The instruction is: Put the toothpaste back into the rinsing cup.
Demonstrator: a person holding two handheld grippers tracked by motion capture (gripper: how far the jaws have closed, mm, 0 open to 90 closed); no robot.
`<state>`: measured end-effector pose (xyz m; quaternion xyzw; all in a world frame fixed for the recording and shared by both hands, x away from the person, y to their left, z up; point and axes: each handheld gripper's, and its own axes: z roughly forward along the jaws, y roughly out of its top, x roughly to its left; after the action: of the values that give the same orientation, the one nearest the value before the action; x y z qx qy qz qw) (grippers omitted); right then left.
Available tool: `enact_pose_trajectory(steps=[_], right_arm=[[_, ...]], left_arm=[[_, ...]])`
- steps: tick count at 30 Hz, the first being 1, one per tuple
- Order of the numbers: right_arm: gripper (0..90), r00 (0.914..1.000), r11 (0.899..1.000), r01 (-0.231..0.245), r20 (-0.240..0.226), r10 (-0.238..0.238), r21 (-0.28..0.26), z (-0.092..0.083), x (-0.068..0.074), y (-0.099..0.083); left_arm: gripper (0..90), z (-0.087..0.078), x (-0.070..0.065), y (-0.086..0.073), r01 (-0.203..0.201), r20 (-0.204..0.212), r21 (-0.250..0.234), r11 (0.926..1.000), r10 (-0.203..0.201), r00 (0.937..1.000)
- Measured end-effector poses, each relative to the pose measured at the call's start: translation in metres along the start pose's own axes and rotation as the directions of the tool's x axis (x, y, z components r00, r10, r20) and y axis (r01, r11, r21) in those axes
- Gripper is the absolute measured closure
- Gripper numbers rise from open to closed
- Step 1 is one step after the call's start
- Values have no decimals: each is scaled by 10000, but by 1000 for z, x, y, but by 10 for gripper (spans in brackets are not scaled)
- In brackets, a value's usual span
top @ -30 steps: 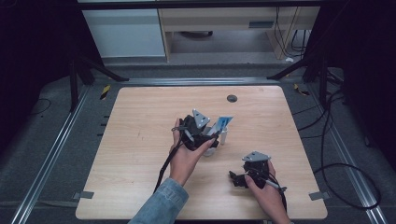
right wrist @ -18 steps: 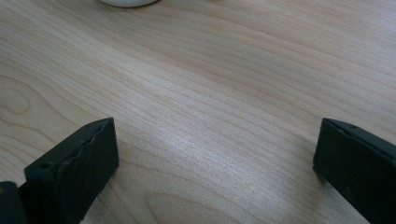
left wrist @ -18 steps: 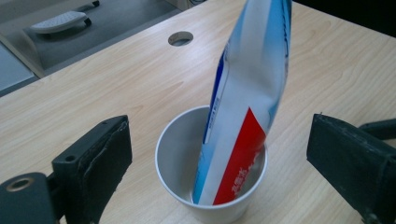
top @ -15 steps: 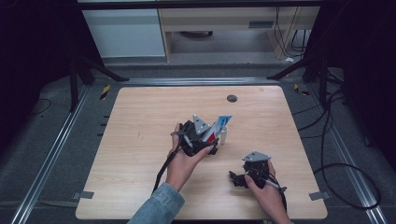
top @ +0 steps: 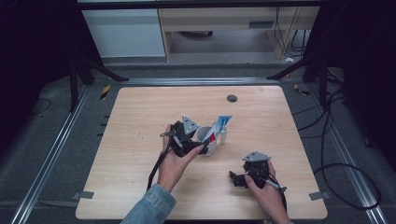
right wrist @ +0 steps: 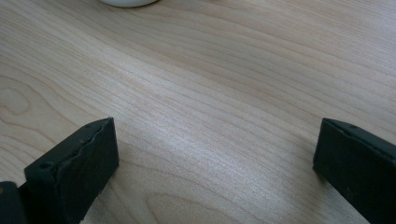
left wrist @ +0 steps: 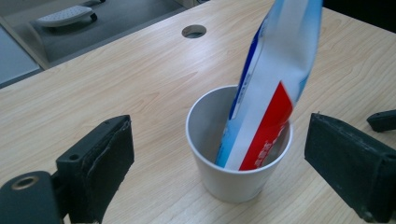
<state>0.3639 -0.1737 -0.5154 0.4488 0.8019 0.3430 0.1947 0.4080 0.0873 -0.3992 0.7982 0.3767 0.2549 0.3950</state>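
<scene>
Left tongs released, spread wide around white cup mid-table; toothpaste tube now standing tilted inside, unheld since a second ago. Placement apparently complete. Right tongs released, empty, near-right.

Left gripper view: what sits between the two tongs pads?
A white cup stands upright on the table between the open pads, touching neither. A red, white and blue tube leans inside it.

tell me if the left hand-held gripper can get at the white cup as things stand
Probably yes. The left hand-held gripper has its jaws wide open on either side of the white cup, nothing between them. The tube leaning inside the cup rises above the rim, clear of the jaws.
</scene>
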Motion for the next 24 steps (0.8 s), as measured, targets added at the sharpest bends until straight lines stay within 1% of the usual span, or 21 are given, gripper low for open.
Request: enact_pose_trajectory(steps=[3,5,7,8,9,10,12,13,14,15,16,19,20,22,23,24], right_arm=[[3,10000,10000,1,-1,-1,0,0,0,0],[3,10000,10000,5,-3,-5,-1,0,0,0],[3,10000,10000,3,1,-3,0,0,0,0],[3,10000,10000,3,1,-3,0,0,0,0],[3,10000,10000,-2,-2,2,3,0,0,0],[3,10000,10000,9,1,-9,0,0,0,0],[3,10000,10000,-8,-1,8,3,0,0,0],[3,10000,10000,-5,-1,5,3,0,0,0],[3,10000,10000,3,0,-3,2,0,0,0],[3,10000,10000,3,0,-3,2,0,0,0],[3,10000,10000,0,-1,0,1,0,0,0],[3,10000,10000,-4,-1,4,0,0,0,0],[3,10000,10000,-5,0,5,0,0,0,0],[3,10000,10000,1,10,-1,1,0,0,0],[3,10000,10000,-8,-4,8,0,0,0,0],[3,10000,10000,-8,-4,8,-2,0,0,0]], left_arm=[[78,-1,6,-4,124,-107,54,9999,-124,9999],[78,-2,10,-7,68,-206,116,9999,-65,9998],[79,-3,14,-11,167,-267,178,9997,-163,9995],[79,-3,14,-11,167,-267,178,9997,-163,9995],[79,-3,18,-14,97,-360,306,9995,-86,9993],[79,-3,20,-16,132,-391,322,9994,-119,9992],[79,-3,21,-18,75,-459,377,9993,-58,9989],[79,-2,23,-21,-72,-592,502,9987,102,9982],[82,-1,25,-26,-130,-628,694,9975,174,9979],[82,-1,25,-26,-130,-628,694,9975,174,9979],[82,1,29,-32,17,-632,805,9968,35,9980],[82,4,35,-41,64,-795,1015,9948,17,9968],[81,6,38,-46,195,-687,993,9949,-127,9976],[75,7,39,-48,224,-637,993,9948,-161,9978],[79,10,44,-56,226,-737,1183,9927,-139,9972],[79,10,45,-58,269,-759,1230,9920,-176,9970]])
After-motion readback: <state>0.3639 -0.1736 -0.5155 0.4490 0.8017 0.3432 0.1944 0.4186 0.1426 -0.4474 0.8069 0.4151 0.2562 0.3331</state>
